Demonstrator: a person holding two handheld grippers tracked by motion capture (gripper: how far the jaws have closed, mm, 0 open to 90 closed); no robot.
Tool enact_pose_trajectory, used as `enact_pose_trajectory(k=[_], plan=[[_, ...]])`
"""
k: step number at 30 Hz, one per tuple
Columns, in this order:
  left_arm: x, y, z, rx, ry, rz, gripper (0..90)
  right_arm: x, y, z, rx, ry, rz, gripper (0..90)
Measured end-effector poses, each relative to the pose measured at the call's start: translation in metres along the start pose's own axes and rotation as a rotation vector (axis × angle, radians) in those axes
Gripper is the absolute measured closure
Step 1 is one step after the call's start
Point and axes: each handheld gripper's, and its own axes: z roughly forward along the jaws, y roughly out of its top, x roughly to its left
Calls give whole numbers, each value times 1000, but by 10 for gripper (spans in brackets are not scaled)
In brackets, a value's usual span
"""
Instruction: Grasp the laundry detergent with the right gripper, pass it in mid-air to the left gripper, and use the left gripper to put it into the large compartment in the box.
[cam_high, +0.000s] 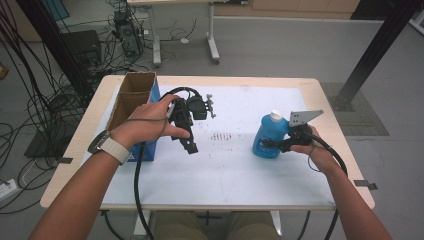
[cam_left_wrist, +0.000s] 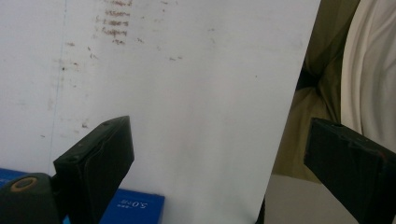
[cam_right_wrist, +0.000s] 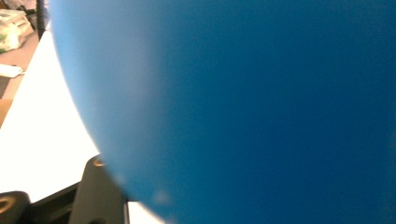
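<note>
- High view: the blue bottle (cam_high: 269, 136) stands upright on the white surface (cam_high: 225, 170), at about 3 o'clock from the surface's middle, its long axis vertical and its white cap on top.
- The right tool (cam_high: 272, 145) comes at the bottle level from 3 o'clock, low on the body; the right hand (cam_high: 310, 145) is right behind it, so this arm is by far the nearer one.
- Right gripper view: the bottle's blue wall (cam_right_wrist: 243, 107) sits hard against the camera with one black jaw at its lower left edge. I judge the right tool pinching the bottle's body, its jaws drawn in on it.
- The left tool (cam_high: 191, 142) hangs over the surface at 9 o'clock from the bottle, well apart from it, next to the open cardboard box (cam_high: 131, 97) with the blue side.
- Left gripper view: the left tool's jaws stand spread wide, bare white surface between them.
- The coming move likely turns on the bottle staying upright: a low side grip leaves the tall top free to tip when lifted.
</note>
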Motion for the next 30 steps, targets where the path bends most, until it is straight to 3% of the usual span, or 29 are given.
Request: enact_pose_trajectory(k=[9, 30], plan=[[-1, 1, 0, 1, 1, 2, 88, 1, -3, 0, -24, 0, -3, 423], [0, 0, 0, -2, -1, 0, 90, 1, -3, 0, -20, 1, 2, 428]])
